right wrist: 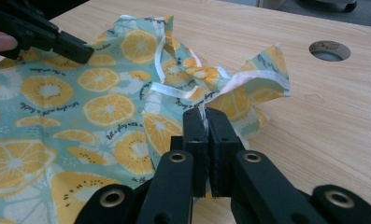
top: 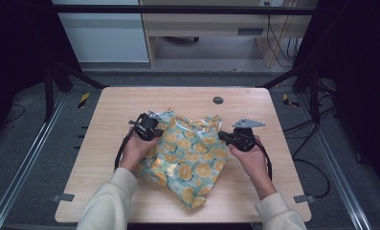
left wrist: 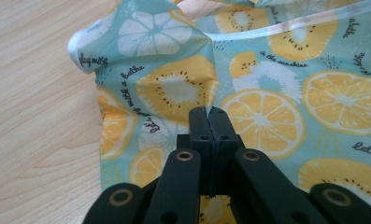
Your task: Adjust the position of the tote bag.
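So both your left gripper (left wrist: 210, 113) and right gripper (right wrist: 205, 113) are pinching the crumpled fruit-print cloth (top: 187, 155) mid-table (top: 273, 191), gripped but not yet spread or folded.

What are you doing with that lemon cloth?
A person at a light wooden table is handling a crumpled teal cloth printed with orange and lemon slices, using a black two-jaw tool in each hand. The left tool is shut on a fold of the cloth, and the right tool is shut on its white-trimmed edge. The cloth lies bunched up between them, not yet spread flat.
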`<state>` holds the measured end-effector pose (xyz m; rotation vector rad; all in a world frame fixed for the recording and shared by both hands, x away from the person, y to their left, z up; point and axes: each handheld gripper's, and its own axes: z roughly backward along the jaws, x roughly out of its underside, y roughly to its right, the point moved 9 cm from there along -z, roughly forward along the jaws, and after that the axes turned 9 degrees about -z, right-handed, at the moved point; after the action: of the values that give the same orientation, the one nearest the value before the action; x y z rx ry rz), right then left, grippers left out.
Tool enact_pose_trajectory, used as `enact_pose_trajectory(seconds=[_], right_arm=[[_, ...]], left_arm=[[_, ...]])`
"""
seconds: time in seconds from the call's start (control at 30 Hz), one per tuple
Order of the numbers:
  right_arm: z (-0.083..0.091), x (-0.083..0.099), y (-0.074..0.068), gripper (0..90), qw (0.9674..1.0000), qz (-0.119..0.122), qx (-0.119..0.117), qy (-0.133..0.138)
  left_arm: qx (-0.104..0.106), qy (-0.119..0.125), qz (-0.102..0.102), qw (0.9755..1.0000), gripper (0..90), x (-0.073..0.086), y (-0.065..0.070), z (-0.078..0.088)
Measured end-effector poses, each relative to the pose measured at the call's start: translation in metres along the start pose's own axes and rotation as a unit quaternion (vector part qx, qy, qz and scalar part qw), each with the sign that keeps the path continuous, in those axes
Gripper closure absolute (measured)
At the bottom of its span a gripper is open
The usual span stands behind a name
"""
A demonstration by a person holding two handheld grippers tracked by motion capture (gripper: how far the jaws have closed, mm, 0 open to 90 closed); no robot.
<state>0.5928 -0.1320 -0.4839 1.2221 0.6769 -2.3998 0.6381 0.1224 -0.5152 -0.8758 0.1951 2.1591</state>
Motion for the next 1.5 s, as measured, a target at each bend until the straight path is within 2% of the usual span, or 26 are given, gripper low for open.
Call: enact_pose_trajectory(seconds=[0.2, 0.5, 0.6, 0.8, 0.83, 1.37, 1.5], right_arm=[[0.004, -0.002, 0.002, 88.4, 1.0, 0.001, 0.004, 0.004], [0.013, -0.008, 0.009, 88.7, 0.9996, 0.006, 0.018, 0.02], [0.021, -0.014, 0.009, 89.1, 0.9991, 0.017, 0.024, 0.031], [0.027, -0.016, 0.006, 89.3, 0.9982, 0.04, 0.031, 0.031], [0.029, -0.018, 0.005, 89.3, 0.998, 0.043, 0.031, 0.033], [0.044, -0.045, 0.0, 89.3, 0.9964, 0.057, 0.035, 0.052], [0.049, -0.05, -0.003, 89.3, 0.9959, 0.061, 0.035, 0.057]], left_arm=[[-0.015, 0.024, -0.004, 0.9996, 90.0, -0.002, -0.004, 0.017], [-0.026, 0.055, -0.005, 0.9981, 90.0, -0.003, -0.008, 0.035], [-0.032, 0.071, -0.011, 0.9969, 90.0, -0.005, -0.008, 0.045], [-0.041, 0.089, -0.018, 0.9951, 90.0, -0.009, -0.008, 0.058], [-0.041, 0.1, -0.014, 0.994, 90.0, -0.011, -0.009, 0.063], [-0.05, 0.133, -0.023, 0.9896, 90.0, -0.019, -0.007, 0.08], [-0.056, 0.148, -0.028, 0.987, 90.0, -0.022, -0.005, 0.089]])
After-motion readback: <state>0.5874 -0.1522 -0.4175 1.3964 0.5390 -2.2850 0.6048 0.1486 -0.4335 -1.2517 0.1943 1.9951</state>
